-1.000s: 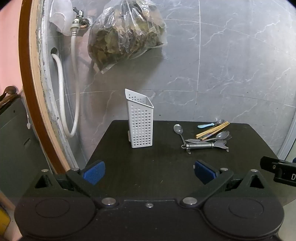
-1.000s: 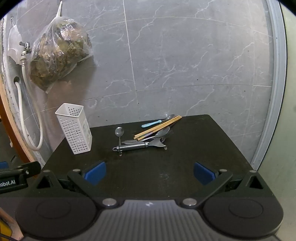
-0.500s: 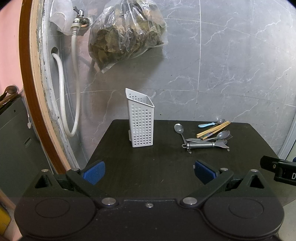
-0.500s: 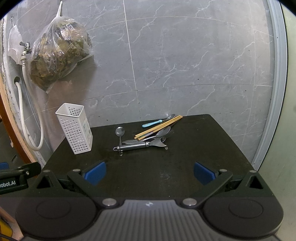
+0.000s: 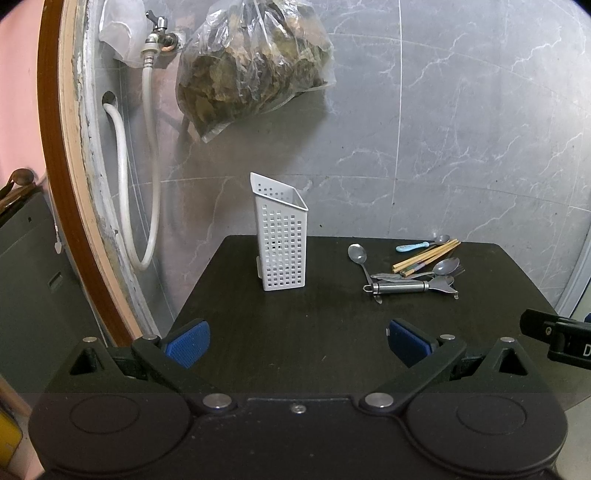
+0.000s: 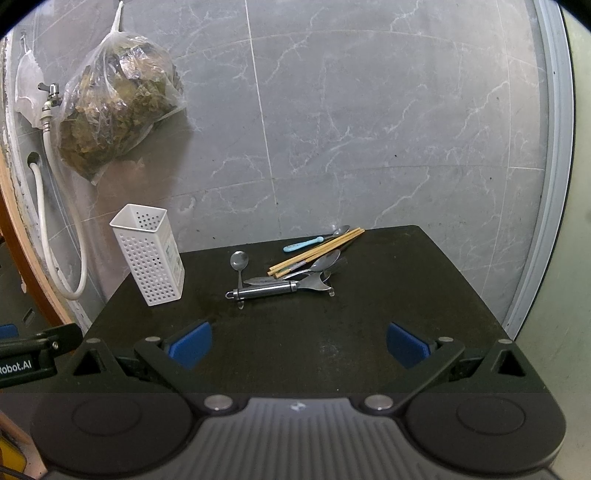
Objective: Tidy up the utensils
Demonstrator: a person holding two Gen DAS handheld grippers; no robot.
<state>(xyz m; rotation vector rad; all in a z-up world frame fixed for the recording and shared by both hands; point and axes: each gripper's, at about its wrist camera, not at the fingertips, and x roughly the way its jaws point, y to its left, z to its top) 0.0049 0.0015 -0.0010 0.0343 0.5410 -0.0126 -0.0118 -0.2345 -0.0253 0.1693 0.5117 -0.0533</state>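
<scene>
1. In the left wrist view we see a brown wooden frame (image 5: 66, 206) and a dark cabinet (image 5: 33, 295) at the left edge, which the right wrist view barely shows; the right wrist view alone shows a pale grey vertical trim (image 6: 550, 184) at the right.
2. Each view catches a black piece of the other hand-held gripper at its edge: the right hand-held gripper (image 5: 557, 339) in the left view, the left hand-held gripper (image 6: 33, 354) in the right view.
3. From its own camera, the left hand-held gripper (image 5: 297, 339) has its jaws spread wide with nothing between the blue ribbed pads (image 5: 186, 341); the right hand-held gripper (image 6: 299, 341) is likewise wide open and holds nothing.
4. The white utensil holder (image 6: 149, 254) stands upright on the far left part of the black counter (image 6: 406, 295), its long axis vertical, a square plastic tube with perforated walls.
5. The utensil pile (image 6: 295, 264) lies to the right of the holder, apart from it.
6. The wooden chopsticks (image 6: 317, 251) run diagonally, far ends toward the right rear.
7. A steel peeler (image 6: 275, 290) with a round handle lies nearly left to right at the front of the pile.
8. A single metal spoon (image 6: 239, 264) points its bowl toward the wall.
9. A small spoon with a light blue handle (image 6: 314, 240) lies at the rear.
10. A clear plastic bag (image 5: 251, 62) of dried leaves hangs on the grey marble-patterned tile wall (image 5: 461, 129), beside a tap (image 5: 159, 31) and white hose (image 5: 147, 166).
</scene>
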